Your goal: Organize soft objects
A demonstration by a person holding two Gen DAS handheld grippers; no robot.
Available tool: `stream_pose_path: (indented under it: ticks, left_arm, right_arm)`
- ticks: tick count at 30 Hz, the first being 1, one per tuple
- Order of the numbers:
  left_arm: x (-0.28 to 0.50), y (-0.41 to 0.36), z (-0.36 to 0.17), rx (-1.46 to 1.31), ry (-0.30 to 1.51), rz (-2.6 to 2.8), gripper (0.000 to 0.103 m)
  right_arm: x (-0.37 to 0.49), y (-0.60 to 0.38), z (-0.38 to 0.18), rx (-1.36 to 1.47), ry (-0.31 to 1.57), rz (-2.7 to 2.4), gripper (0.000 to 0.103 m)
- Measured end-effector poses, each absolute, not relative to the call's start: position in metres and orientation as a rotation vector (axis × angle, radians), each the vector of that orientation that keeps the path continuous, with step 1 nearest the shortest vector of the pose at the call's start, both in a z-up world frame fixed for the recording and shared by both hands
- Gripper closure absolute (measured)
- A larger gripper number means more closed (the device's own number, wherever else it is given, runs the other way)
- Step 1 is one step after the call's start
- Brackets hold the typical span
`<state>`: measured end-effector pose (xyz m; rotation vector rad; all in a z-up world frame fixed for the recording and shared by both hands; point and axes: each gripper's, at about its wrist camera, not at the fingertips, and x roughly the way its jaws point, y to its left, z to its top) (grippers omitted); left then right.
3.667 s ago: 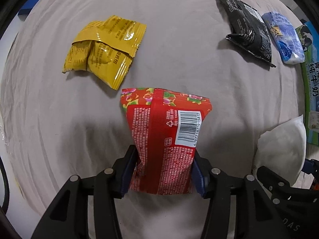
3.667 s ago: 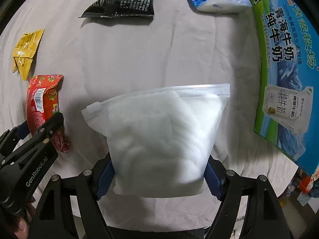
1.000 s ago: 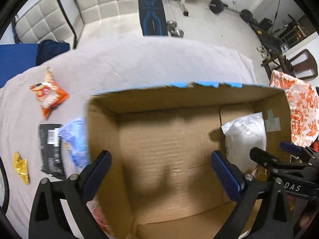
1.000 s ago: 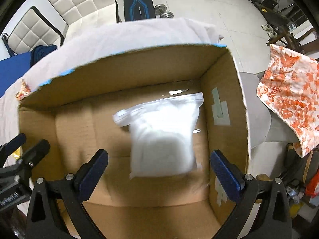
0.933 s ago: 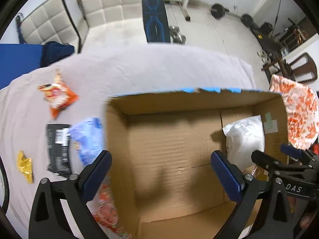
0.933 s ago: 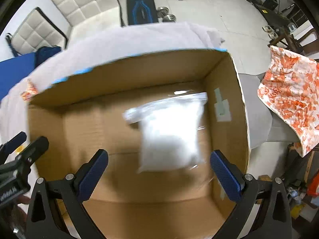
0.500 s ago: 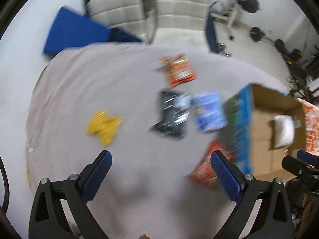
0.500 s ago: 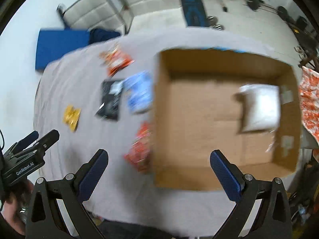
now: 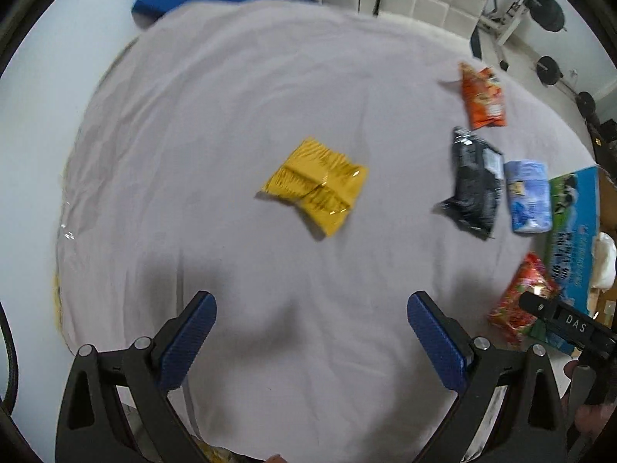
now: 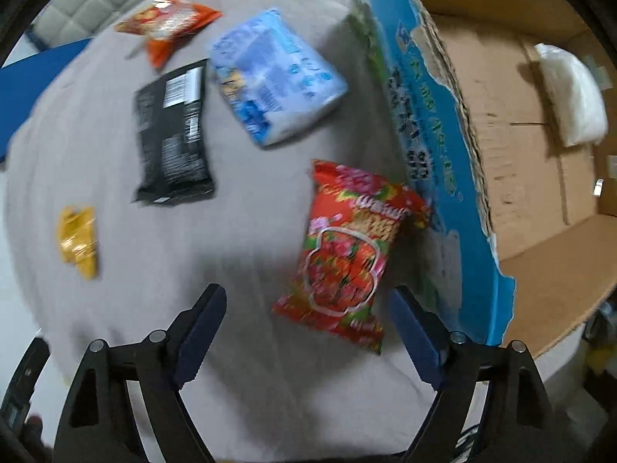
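1. Left gripper (image 9: 311, 332) points straight down over the grey cloth-covered desk (image 9: 239, 123), jaws wide apart with only bare cloth between them.
2. Crinkly yellow foil snack packet (image 9: 318, 189) lies flat near the middle of the left wrist view, at about 12 o'clock from the left gripper and well apart from it.
3. Over at 2 o'clock in that view there's an orange chip bag (image 9: 484, 98), then a black foil snack bag (image 9: 472, 185) below it, with a light blue soft pack (image 9: 527, 196) just beside the black one on its right.
4. Right gripper (image 10: 307, 326) also points down. Its jaws are closing, but the pads aren't pressing on anything. The lower end of the red flowery snack bag (image 10: 349, 254) sits between the blue pads, not touching them as far as I can see.
5. That red bag lies on the cloth right up against the blue printed outer wall of the open cardboard box (image 10: 443, 177), at 3 o'clock from the bag.
6. Inside the box, a white stuffed zip bag (image 10: 572, 96) rests against the far right wall, around 2 o'clock in the right wrist view.
7. Right wrist view is pretty motion-blurred, so the print on the bags is mostly unreadable.
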<state>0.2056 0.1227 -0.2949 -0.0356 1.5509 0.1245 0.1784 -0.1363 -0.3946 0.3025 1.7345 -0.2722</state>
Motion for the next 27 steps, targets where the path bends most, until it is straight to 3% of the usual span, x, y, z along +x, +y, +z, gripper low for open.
stream_pose_path:
  ticks: [7, 9, 13, 15, 17, 20, 24, 27]
  left_arm:
    - [0.224, 0.154, -0.331, -0.182, 1.623, 0.112, 0.001]
    - [0.234, 0.156, -0.337, -0.159, 1.621, 0.119, 0.001]
    - [0.257, 0.154, -0.352, -0.086, 1.629, 0.098, 0.001]
    - [0.270, 0.151, -0.360, -0.032, 1.623, 0.088, 0.001]
    - [0.282, 0.146, -0.370, 0.025, 1.630, 0.080, 0.001]
    - [0.297, 0.135, -0.391, 0.114, 1.672, 0.033, 0.001]
    - [0.303, 0.123, -0.417, 0.167, 1.743, -0.047, 0.003]
    - [0.300, 0.117, -0.423, 0.175, 1.742, -0.080, 0.024]
  right_arm:
    - [0.188, -0.109, -0.414, 0.212, 1.739, -0.336, 0.015]
    - [0.189, -0.103, -0.424, 0.243, 1.771, -0.323, 0.025]
    - [0.186, -0.098, -0.433, 0.281, 1.773, -0.317, 0.026]
    - [0.187, -0.095, -0.436, 0.281, 1.779, -0.308, 0.038]
    - [0.191, -0.087, -0.438, 0.317, 1.796, -0.263, 0.040]
    - [0.200, -0.068, -0.444, 0.417, 1.854, -0.118, 0.063]
    - [0.185, -0.067, -0.429, 0.423, 1.831, -0.100, 0.063]
    - [0.174, -0.075, -0.417, 0.416, 1.803, -0.153, 0.053]
